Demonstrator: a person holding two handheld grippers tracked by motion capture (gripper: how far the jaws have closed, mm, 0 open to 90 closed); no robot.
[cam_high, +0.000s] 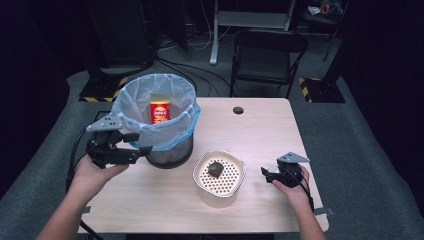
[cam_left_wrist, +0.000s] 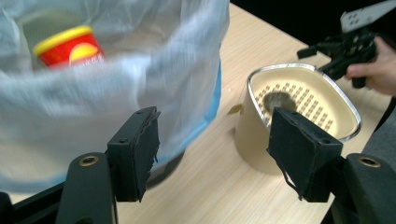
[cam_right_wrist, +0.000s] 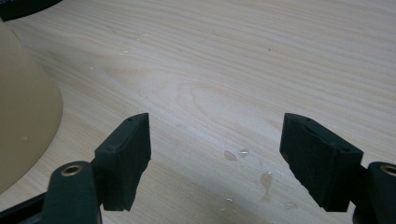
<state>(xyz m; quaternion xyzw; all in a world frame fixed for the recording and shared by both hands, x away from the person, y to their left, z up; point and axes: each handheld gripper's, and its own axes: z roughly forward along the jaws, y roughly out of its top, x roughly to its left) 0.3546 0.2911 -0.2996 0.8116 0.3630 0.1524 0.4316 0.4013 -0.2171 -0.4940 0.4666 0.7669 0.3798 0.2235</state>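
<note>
We judge the job half done: the red can (cam_high: 160, 111) lies in the bin (cam_high: 131, 95), while the dark lump (cam_high: 215, 169) waits in the strainer (cam_high: 196, 172) at the bin's four o'clock. Left claw (cam_high: 144, 142) and right claw (cam_high: 265, 174) both gape empty.

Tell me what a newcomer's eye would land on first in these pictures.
The bin with its pale blue plastic liner, at the table's far left, draws the eye, with a red and yellow can standing inside it. Nearer the front edge sits a cream strainer bowl holding one dark lump. The left gripper sits beside the bin, jaws apart and holding nothing.
</note>
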